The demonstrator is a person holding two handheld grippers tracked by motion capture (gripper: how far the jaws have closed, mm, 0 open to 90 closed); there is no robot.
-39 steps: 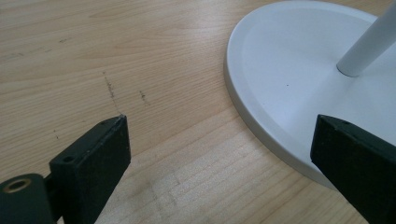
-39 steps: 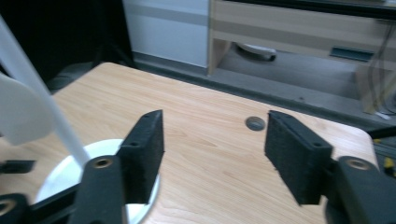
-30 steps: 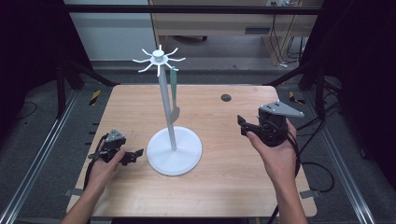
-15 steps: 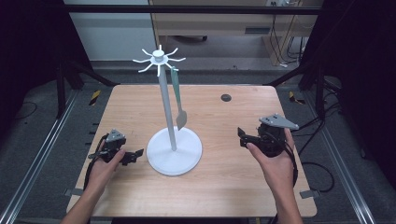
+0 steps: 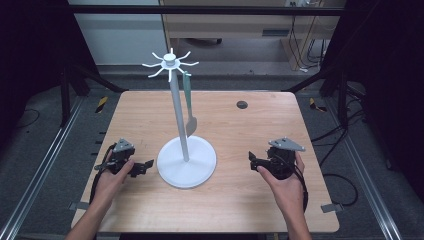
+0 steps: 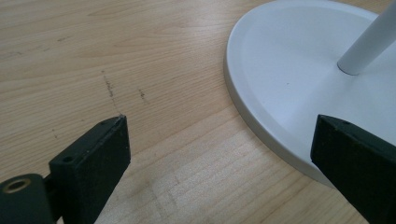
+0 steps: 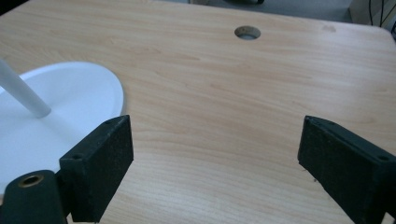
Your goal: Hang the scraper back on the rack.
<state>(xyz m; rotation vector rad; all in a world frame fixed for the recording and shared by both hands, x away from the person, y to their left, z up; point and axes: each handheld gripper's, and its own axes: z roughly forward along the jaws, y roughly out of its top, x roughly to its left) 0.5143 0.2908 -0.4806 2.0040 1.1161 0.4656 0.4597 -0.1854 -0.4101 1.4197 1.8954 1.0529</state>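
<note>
A white hanger stand rises mid-table, its thin pole topped by a ring of hooks. From one hook hangs a grey-green spatula, blade down beside the pole. My left gripper lies low on the table left of the base, open; in the left gripper view the jaws frame bare wood and the base rim. My right gripper sits right of the base; its jaws have just been opening and stand wide with nothing between them.
A round cable hole is in the wooden tabletop at the back right, also seen as the hole in the right gripper view. Dark metal frame posts and floor cables surround the table.
My right hand has come down from above the table to rest near its surface. The left hand has stayed where it was.
</note>
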